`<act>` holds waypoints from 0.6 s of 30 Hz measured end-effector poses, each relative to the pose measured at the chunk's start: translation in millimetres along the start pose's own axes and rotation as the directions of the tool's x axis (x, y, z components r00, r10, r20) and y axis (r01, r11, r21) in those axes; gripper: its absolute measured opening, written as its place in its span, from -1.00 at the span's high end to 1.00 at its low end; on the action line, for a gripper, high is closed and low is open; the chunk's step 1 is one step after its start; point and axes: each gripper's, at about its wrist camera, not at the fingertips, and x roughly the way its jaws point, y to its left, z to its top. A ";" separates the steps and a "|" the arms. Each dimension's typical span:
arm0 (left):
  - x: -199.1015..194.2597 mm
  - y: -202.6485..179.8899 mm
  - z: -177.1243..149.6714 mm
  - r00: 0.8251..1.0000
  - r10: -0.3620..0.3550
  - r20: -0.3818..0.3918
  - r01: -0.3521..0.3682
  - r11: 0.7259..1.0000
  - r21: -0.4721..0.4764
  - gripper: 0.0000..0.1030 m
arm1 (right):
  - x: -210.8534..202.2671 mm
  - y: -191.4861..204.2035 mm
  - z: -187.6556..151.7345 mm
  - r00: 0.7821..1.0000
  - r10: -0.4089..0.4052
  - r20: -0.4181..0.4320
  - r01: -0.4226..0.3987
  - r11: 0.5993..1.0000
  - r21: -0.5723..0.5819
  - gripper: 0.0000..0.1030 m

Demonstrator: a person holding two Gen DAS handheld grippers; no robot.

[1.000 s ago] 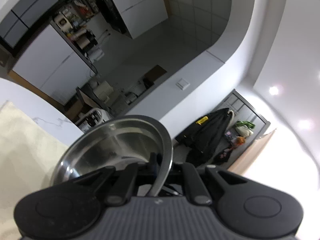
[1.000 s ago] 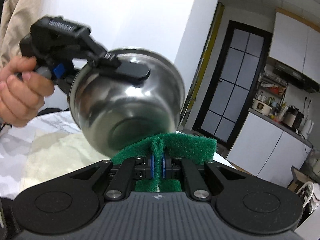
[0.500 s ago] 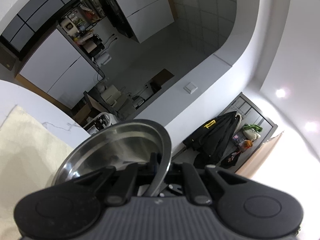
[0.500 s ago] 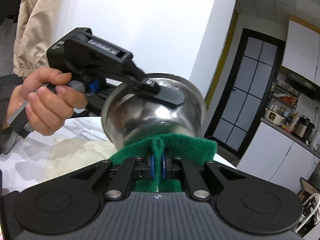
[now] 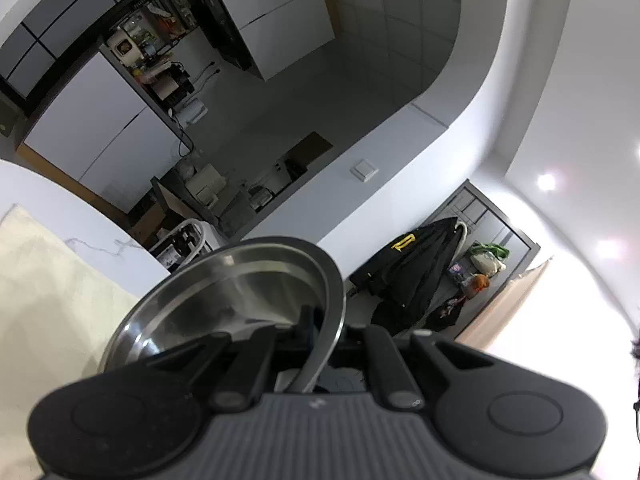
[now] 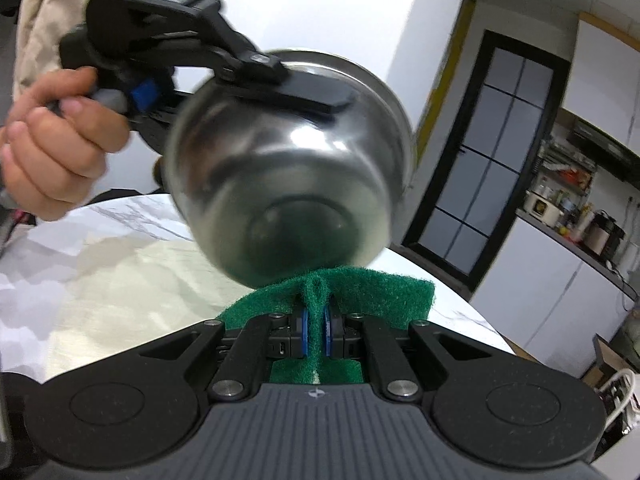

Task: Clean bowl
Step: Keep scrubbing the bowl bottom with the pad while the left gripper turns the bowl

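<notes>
Left claw (image 5: 326, 330) pinches bowl (image 5: 240, 296) rim; right claw (image 6: 316, 330) clamps scouring pad (image 6: 360, 292).

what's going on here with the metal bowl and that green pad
A person is scrubbing a steel bowl with two hand-held tools. The left tool, gripped by a hand, is shut on the bowl's rim and holds it tilted in the air above the marble table. The right tool is shut on a folded green scouring pad, whose top edge meets the outside of the bowl near its base. The inside of the bowl looks bare in the left wrist view.
</notes>
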 end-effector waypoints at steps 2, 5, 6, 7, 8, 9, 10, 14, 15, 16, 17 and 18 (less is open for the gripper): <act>0.4 0.5 -1.3 1.000 -0.001 -0.007 0.001 1.000 -0.001 0.89 | -0.6 -6.5 -0.4 1.000 -0.030 0.001 0.030 0.999 0.016 0.84; 0.2 1.2 -4.3 1.000 0.004 -0.014 -0.004 1.000 0.001 0.89 | -4.1 -16.0 0.6 0.998 -0.065 0.018 0.065 0.997 0.037 0.84; -0.4 1.6 -5.0 1.000 0.005 -0.014 -0.005 1.000 0.001 0.90 | -5.8 -18.2 1.0 0.997 -0.076 0.026 0.075 0.996 0.043 0.84; -1.0 2.0 -5.7 1.000 0.006 -0.014 -0.006 1.000 0.000 0.90 | -7.1 -19.9 1.4 0.996 -0.084 0.031 0.083 0.995 0.048 0.84; -0.5 2.8 -6.0 1.000 0.010 -0.014 -0.010 1.000 -0.001 0.90 | -8.8 -21.5 1.7 0.995 -0.093 0.039 0.091 0.994 0.053 0.84; -0.1 3.5 -6.3 1.000 0.015 -0.013 -0.015 1.000 -0.002 0.90 | -11.5 -23.3 2.3 0.993 -0.106 0.053 0.102 0.993 0.061 0.84; -0.3 3.8 -6.5 1.000 0.016 -0.013 -0.016 1.000 -0.002 0.91 | -13.5 -24.4 2.8 0.991 -0.114 0.063 0.110 0.992 0.066 0.84; -0.3 5.8 -6.6 0.999 0.037 -0.009 -0.037 0.999 -0.001 0.91 | -24.4 -24.5 5.8 0.985 -0.123 0.124 0.114 0.991 0.076 0.84; -0.2 6.4 -6.6 0.999 0.045 -0.007 -0.045 0.999 0.000 0.91 | -27.9 -23.3 6.7 0.982 -0.119 0.145 0.109 0.991 0.075 0.84; -1.1 6.2 -6.7 0.999 0.049 -0.005 -0.049 0.999 0.001 0.91 | -30.1 -21.7 7.2 0.981 -0.110 0.160 0.100 0.993 0.071 0.84; -1.7 6.8 -6.4 0.998 0.055 -0.001 -0.055 0.998 -0.001 0.91 | -32.5 -19.9 7.8 0.979 -0.098 0.178 0.088 0.994 0.063 0.84; -2.9 8.0 -5.5 0.998 0.060 0.009 -0.060 0.998 -0.006 0.91 | -34.8 -18.0 8.3 0.977 -0.085 0.195 0.076 0.996 0.055 0.84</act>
